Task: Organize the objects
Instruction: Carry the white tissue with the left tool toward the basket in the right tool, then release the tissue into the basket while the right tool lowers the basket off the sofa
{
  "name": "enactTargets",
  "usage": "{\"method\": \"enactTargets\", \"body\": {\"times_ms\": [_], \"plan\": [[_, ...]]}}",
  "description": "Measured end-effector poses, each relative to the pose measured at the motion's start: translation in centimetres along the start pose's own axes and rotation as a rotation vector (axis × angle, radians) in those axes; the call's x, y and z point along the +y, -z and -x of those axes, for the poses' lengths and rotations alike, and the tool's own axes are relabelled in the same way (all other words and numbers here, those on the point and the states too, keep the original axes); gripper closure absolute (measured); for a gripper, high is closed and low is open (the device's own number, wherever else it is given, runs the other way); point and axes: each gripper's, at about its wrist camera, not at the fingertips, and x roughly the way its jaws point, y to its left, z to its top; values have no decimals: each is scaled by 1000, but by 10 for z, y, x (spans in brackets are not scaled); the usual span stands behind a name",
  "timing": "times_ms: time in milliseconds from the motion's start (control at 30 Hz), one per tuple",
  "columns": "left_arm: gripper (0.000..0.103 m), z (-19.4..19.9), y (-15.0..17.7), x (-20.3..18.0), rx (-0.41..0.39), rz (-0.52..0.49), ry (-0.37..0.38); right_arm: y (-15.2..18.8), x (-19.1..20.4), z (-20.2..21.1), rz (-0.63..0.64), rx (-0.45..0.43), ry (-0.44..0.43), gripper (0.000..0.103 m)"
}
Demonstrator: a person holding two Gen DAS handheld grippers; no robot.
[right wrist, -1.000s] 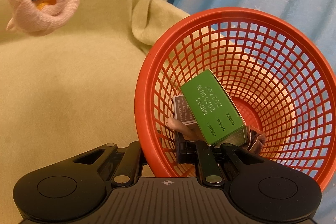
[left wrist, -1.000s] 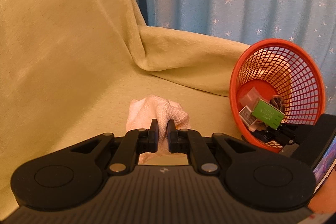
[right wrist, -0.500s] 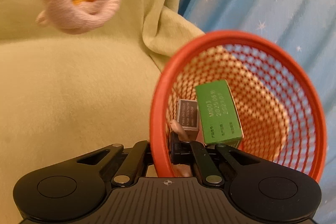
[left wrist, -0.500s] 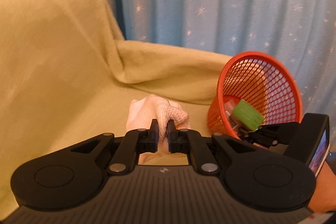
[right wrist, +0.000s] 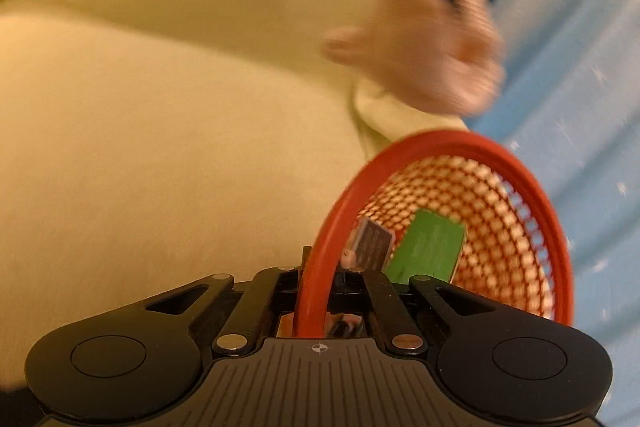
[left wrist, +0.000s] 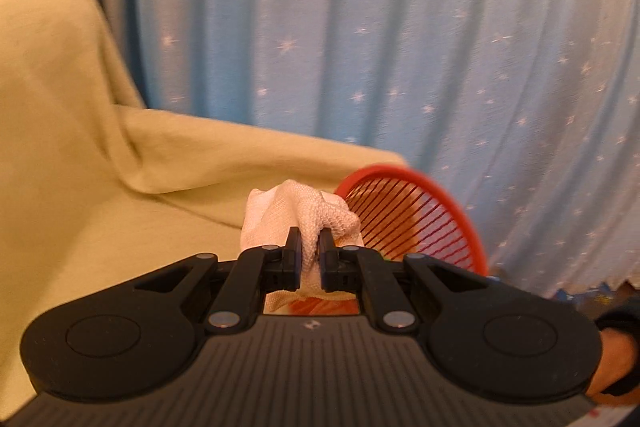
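My left gripper [left wrist: 310, 247] is shut on a bundled pale pink knit cloth [left wrist: 296, 215], held in the air just left of the red mesh basket [left wrist: 420, 219]. In the right wrist view the same cloth [right wrist: 424, 59] shows blurred above the basket, hanging from the left gripper. My right gripper [right wrist: 320, 267] is shut on the rim of the red basket [right wrist: 452, 143], which stands tilted. Inside it lie a green box [right wrist: 428, 249] and a small grey packet [right wrist: 374, 243].
A yellow-green cover [left wrist: 80, 155] drapes over the sofa seat and backrest. A blue curtain [left wrist: 400, 27] with small white stars hangs behind. A person's hand [left wrist: 612, 363] shows at the lower right edge of the left wrist view.
The left gripper carried the pink cloth up and to the right, toward the basket. The right gripper closed on the basket rim and rolled, lifting and tilting the basket.
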Motion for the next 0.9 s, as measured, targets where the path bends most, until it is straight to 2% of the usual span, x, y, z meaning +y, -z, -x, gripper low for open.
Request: {"method": "enactTargets", "body": {"times_ms": [233, 433, 467, 600, 733, 900], "plan": [[97, -7, -51, -24, 123, 47, 144, -7, -4, 39, 159, 101, -156, 100], [97, -24, -78, -64, 271, -3, 317, -13, -4, 82, 281, 146, -236, 100], [92, -30, -79, -68, 300, -4, 330, -13, -7, 86, 290, 150, -246, 100], [84, -48, -82, -74, 367, -12, 266, -13, -16, 97, 304, 165, -267, 100], [84, -44, -90, -71, 339, 44, 219, -6, -37, 103, 297, 182, -272, 99], [83, -38, -98, -78, 309, 125, 92, 9, -64, 110, 317, 166, -295, 99]]}}
